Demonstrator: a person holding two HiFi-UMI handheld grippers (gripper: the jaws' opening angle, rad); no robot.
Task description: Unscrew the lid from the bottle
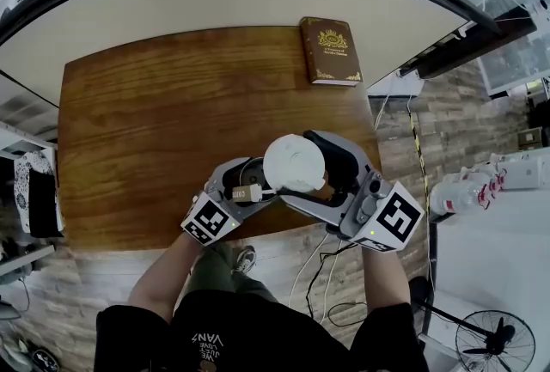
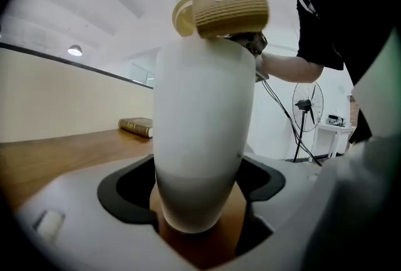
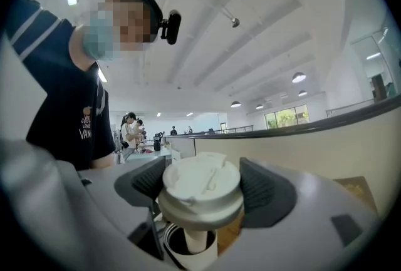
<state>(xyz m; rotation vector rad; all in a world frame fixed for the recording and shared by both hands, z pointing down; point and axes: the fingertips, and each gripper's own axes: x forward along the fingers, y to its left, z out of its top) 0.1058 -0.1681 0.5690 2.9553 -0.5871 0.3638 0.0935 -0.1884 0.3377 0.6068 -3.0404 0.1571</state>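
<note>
A white bottle [image 2: 203,138] stands upright between my left gripper's [image 2: 200,226] black pads, which are shut on its lower body just above the wooden table [image 1: 172,121]. My right gripper [image 3: 203,191] is higher, and its black pads press both sides of a round white lid [image 3: 202,182]. From the head view this lid [image 1: 294,162] is a white disc over the table's front edge. A tan ribbed cylinder [image 2: 220,10] covers the bottle's top in the left gripper view. I cannot tell what it belongs to, nor whether the lid still sits on the bottle.
A brown book [image 1: 330,51] lies at the table's far right corner. A curved cream wall runs behind the table. A standing fan [image 1: 494,343] and cables are on the floor to the right. The person's legs and shoe are below the front edge.
</note>
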